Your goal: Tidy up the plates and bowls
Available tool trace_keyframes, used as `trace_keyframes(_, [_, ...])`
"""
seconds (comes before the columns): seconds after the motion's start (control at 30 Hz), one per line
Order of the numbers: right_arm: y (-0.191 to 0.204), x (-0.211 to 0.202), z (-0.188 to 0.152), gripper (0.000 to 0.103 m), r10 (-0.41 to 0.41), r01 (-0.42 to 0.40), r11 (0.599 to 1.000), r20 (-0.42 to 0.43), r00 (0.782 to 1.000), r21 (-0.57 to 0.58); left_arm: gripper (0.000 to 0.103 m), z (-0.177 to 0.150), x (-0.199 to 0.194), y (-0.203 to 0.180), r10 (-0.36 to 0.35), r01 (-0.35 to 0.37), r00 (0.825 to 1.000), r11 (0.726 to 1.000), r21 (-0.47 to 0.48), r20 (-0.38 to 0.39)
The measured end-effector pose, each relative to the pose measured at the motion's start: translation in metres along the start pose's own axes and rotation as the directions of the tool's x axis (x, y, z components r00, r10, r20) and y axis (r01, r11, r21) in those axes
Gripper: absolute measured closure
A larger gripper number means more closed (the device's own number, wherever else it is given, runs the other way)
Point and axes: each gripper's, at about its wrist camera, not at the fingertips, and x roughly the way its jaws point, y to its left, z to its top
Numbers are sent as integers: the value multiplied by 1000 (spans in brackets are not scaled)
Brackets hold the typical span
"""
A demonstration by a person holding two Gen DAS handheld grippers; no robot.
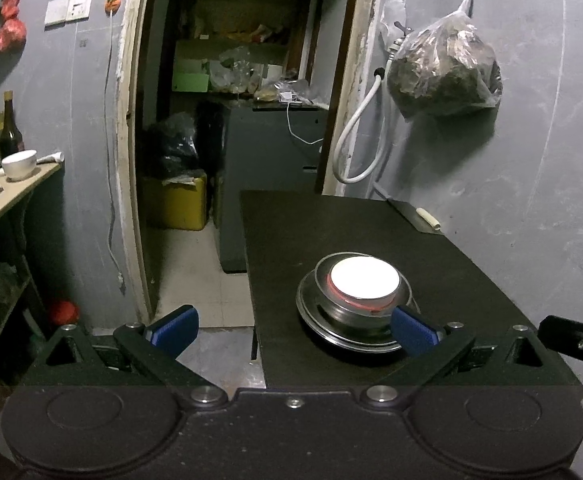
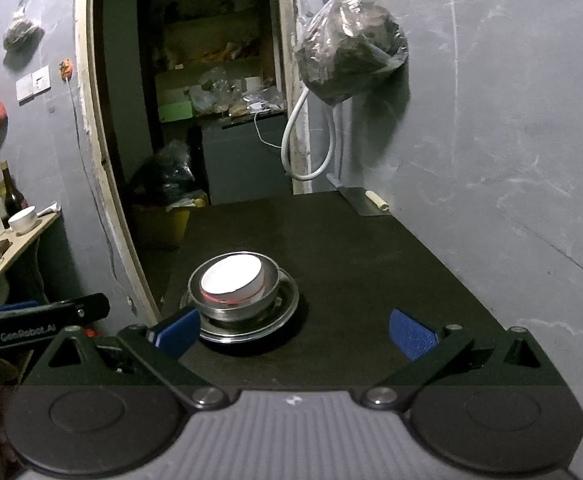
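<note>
Both sets of jaws are standing wide apart and holding nothing. The left gripper (image 1: 293, 330) is hovering at the near edge of the black desk (image 1: 311, 232), with its left blue pad out over the floor (image 1: 211, 292) and its right blue pad showing in front of the near rim of the plate (image 1: 311, 320); whether that pad is touching the rim I cannot tell. The right gripper (image 2: 293, 334) is hovering over the desk (image 2: 371, 260) a little further right, its left pad lying just beside the plate (image 2: 287, 304) and its right pad over bare desk.

The dishes are sitting stacked in the middle of the desk: a metal plate at the bottom, a metal bowl (image 1: 341, 310) upright on it, and a white bowl (image 1: 365, 280) with a red band nested inside the metal bowl (image 2: 227, 308). In the right wrist view the white bowl (image 2: 233, 276) is looking slightly tilted within the metal one.

At the back right corner of the desk a flat blade with a pale handle (image 1: 427, 218) is lying against the wall. A plastic bag of dark stuff (image 1: 443, 68) is hanging on the grey wall above it, beside a looped white hose (image 1: 355, 140). To the far left, another white bowl (image 1: 19, 164) and some bottles (image 1: 9, 128) are standing on a wooden shelf (image 1: 7, 200).
</note>
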Motion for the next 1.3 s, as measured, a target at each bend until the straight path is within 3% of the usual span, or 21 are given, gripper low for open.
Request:
trace_keyframes(0.33, [-32, -2, 3, 0, 37, -37, 999, -7, 999, 13, 1, -9, -14, -23, 54, -54, 999, 998, 14, 0])
trace_keyframes(0.83, [-48, -1, -7, 0, 149, -149, 989, -42, 988, 3, 1, -22, -32, -40, 140, -139, 990, 989, 39, -24])
trace_keyframes(1.3, [-60, 5, -22, 0, 154, -154, 988, -96, 983, 12, 1, -39, -31, -49, 158, -154, 984, 987, 51, -82])
